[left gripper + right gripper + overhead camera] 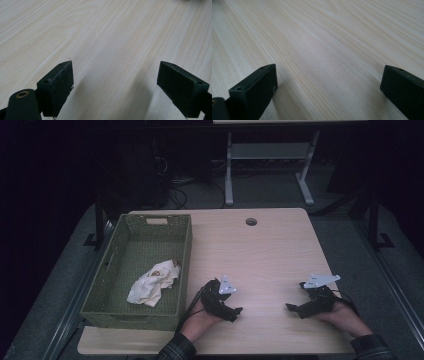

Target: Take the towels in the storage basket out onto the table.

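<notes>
Green woven plastic forms the basket (184,251), which is placed on the left part of the counter (265,250), with its long side running from the near edge toward the far edge. A handle slot is cut into its far wall. One item is held inside: a crumpled cream cloth (153,282), laid on the basket floor in the near right part, close to the right wall. A brownish patch is seen at the cloth's far end; what it is cannot be told.

Just right of the basket's near corner, the left gripper (239,310) is rested low over the pale wood, held in the person's left hand (202,321). Its jaws are spread wide in the left gripper view (115,87), and nothing but bare wood grain is seen between them.

Well apart from it, toward the counter's near right corner, the right gripper (290,307) is held in the right hand (345,317). In the right gripper view (328,90) its jaws are likewise set wide apart, with nothing gripped. A round cable hole (251,221) is located near the far edge of the counter.
</notes>
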